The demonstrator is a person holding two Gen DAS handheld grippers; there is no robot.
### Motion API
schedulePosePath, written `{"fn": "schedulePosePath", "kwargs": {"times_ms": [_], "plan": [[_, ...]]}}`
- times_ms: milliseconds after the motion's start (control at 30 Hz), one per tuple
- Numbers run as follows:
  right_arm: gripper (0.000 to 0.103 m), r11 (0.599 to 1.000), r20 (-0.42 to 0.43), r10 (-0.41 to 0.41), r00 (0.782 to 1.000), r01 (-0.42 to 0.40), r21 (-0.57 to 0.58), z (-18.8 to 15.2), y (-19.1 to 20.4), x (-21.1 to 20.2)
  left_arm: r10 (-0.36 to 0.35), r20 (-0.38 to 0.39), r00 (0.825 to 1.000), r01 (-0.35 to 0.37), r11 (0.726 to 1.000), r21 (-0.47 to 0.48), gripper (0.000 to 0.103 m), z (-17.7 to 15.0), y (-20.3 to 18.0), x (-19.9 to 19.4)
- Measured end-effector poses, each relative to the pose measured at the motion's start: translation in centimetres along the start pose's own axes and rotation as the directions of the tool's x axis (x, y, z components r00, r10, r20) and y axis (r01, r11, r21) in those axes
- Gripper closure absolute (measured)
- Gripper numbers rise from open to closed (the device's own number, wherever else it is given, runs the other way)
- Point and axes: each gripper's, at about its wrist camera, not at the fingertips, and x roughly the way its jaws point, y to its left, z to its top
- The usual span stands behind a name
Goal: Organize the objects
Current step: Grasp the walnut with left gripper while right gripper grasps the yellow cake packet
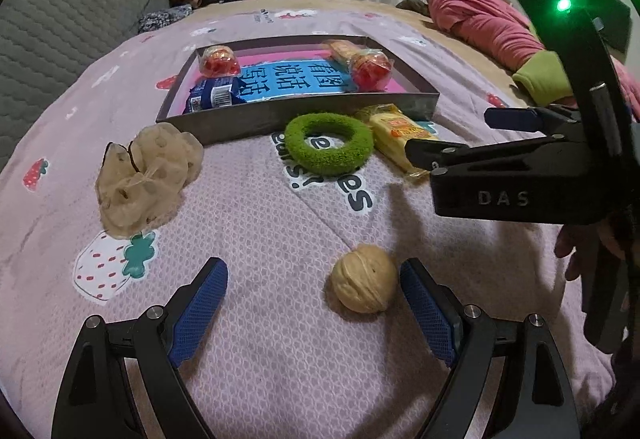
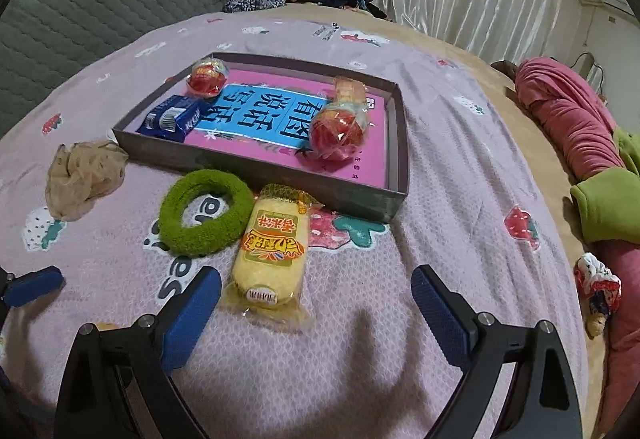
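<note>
We note both tools standing wide and empty. The walnut (image 1: 363,279) lies on the bed just inside the left tool's (image 1: 314,303) right finger. The yellow snack pack (image 2: 272,255), long axis probably running toward the tray (image 2: 256,175), lies ahead of the right tool (image 2: 316,303).

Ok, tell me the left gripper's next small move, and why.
Probably ease the left gripper down and a little right, then close on the walnut. Its jaws stand open and empty, and the walnut lies loose on the bedspread close to the right finger, off centre, outside the box where other items already sit.
</note>
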Motion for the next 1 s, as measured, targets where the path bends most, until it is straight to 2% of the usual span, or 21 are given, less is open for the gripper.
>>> {"fn": "schedulePosePath", "kwargs": {"times_ms": [400, 667, 733, 867, 933, 1000], "plan": [[0.007, 1.0, -0.012, 0.01, 1.0, -0.01, 0.013, 0.4, 0.3, 2.6, -0.002, -0.016, 1.0, 0.002, 0.999, -0.038, 0.014, 0.2, 0.4, 1.5], [0.025, 0.999, -0.011, 0.03, 0.999, -0.029, 0.017, 0.5, 0.5, 3.1, -0.019, -0.011, 1.0, 0.019, 0.999, -0.037, 0.017, 0.4, 0.3, 1.8], [0.032, 0.999, -0.011, 0.04, 0.999, -0.04, 0.019, 0.5, 0.6, 3.2, -0.025, -0.012, 1.0, 0.024, 0.999, -0.026, 0.029, 0.4, 0.1, 1.9], [0.045, 0.996, -0.014, 0.078, 0.997, -0.078, 0.035, 0.4, 0.6, 3.4, -0.033, -0.016, 0.999, 0.033, 0.999, -0.009, 0.039, 0.4, -0.3, 1.9], [0.047, 0.995, -0.012, 0.091, 0.996, -0.09, 0.043, 0.3, 0.6, 3.4, -0.05, -0.015, 0.999, 0.05, 0.999, -0.008, 0.053, 0.4, -0.4, 1.9], [0.058, 0.994, -0.008, 0.1, 0.995, -0.099, 0.048, 0.3, 0.5, 3.3, -0.056, -0.017, 0.998, 0.056, 0.998, -0.003, 0.061, 0.4, -0.5, 1.9]]}}
